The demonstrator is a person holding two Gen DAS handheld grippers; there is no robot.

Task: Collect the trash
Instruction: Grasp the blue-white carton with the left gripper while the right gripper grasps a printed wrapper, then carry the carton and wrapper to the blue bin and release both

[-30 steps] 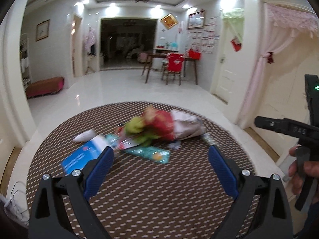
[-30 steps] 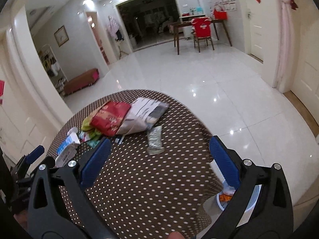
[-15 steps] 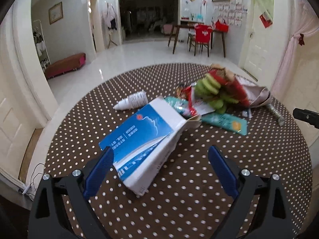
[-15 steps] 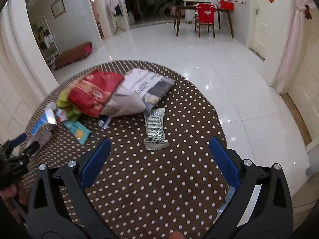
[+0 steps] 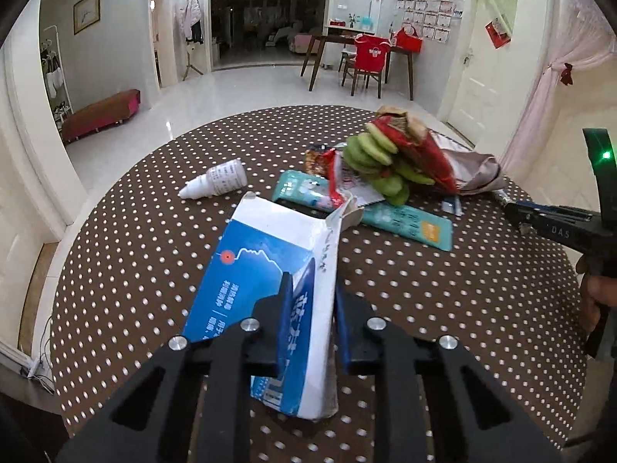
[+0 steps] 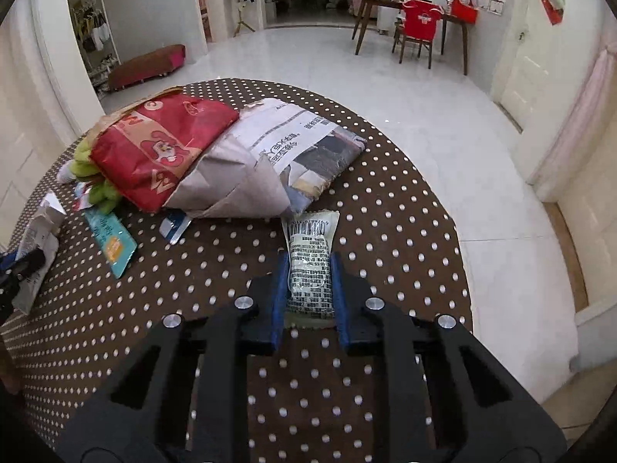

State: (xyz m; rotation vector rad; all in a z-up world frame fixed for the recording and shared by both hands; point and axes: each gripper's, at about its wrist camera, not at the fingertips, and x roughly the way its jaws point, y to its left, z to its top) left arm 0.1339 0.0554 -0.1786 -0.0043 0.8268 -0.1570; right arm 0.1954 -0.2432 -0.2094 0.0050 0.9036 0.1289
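My left gripper is shut on a torn blue-and-white carton lying on the dotted brown table. My right gripper is shut on a small pale printed wrapper near the table's right side. Behind it lie a red snack bag, a folded newspaper, a teal packet and green pieces. The left view also shows the teal packet, the red bag, the green pieces and a small white bottle.
The round table's edge runs close to the right of my right gripper, with white tiled floor beyond. A wooden table with a red-covered chair and a low red bench stand far back.
Both grippers have come down to the table and closed: the left on the blue carton, the right on the pale wrapper. Both stood open half a second ago.
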